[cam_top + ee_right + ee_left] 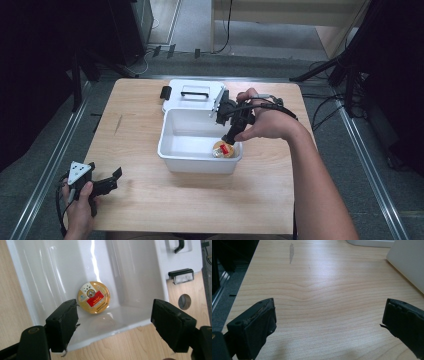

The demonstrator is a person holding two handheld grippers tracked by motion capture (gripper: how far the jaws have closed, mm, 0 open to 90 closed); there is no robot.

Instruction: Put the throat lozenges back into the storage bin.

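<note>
1. Right gripper (113, 322) hangs over the white bin (170, 150) mid-table, jaws spread wide, empty.
2. Round gold tin (94, 297) lies flat on the bin floor, near-right corner.
3. Probably a pick or just-done drop; if picking, lower straight, straddle the tin, avoid the walls.
4. Left gripper (328, 322) spread, empty, at the table's near-left corner.
5. Lid (192, 95) lies behind the bin.

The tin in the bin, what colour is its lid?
Gold with a red label, clearest in the right gripper view: tin.
</note>
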